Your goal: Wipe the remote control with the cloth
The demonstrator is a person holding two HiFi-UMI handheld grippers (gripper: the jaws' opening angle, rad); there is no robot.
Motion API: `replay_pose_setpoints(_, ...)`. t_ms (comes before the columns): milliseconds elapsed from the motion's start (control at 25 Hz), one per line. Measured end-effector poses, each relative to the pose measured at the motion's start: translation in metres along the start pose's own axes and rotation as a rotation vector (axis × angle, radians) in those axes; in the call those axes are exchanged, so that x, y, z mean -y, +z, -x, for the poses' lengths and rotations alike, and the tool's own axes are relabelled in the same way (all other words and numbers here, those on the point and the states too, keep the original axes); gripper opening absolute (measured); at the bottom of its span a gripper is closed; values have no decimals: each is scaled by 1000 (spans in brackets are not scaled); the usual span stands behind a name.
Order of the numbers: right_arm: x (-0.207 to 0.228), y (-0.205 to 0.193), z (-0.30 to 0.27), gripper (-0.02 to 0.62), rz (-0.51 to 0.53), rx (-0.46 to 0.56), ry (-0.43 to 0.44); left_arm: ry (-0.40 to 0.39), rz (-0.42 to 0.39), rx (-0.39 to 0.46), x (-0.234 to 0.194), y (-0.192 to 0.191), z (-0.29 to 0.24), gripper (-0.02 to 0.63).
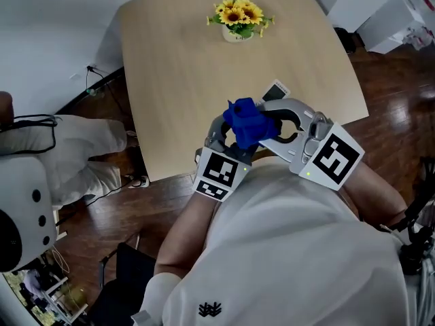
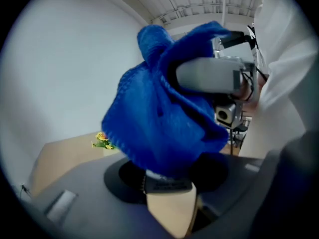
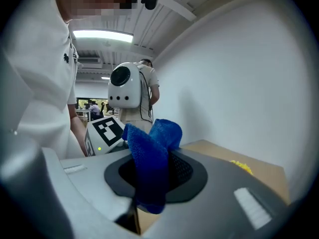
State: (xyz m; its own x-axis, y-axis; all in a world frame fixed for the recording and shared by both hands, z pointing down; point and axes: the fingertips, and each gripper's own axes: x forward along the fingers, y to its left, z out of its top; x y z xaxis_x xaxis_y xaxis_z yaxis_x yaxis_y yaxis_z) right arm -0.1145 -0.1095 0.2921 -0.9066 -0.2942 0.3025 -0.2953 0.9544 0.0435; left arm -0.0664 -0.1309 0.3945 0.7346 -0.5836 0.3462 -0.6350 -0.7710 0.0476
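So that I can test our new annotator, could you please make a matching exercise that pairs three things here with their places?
Things:
1. blue cloth
2. sunflower pot
3. remote control

Places:
A. far end of the table
B. clamped in the left gripper
C. poking out just beyond the right gripper

Pairs: 1-B, 2-A, 3-C

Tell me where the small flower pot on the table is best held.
Take the white flower pot by its sides, low, coming level from the near side. It stands upright and its sunflowers spread over the rim, so a grip from above would likely crush them.
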Motion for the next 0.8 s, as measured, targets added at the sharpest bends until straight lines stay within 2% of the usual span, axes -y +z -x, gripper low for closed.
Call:
replay_pose_setpoints(80,-7,-9,-5,78,-10,0,35,4,-1,-2,3,2,-2,236)
replay_pose_setpoints(160,-1,-15,-4,78,-37,9,20,8,-2,-4,6,2,-1,236)
replay_pose_setpoints(240,17,-21,2,78,-62,9,-31,13,-1,-3,7,2,1,235)
replay_pose_setpoints(400,57,-32,24,78,-37,-13,-126,28,12,1,6,0,3,235)
replay_pose_setpoints(520,79,-37,44,78,-19,-18,-178,39,25,1,12,0,2,235)
replay_pose_setpoints(800,120,-48,85,78,-51,-29,-288,63,48,-15,23,-4,-1,235)
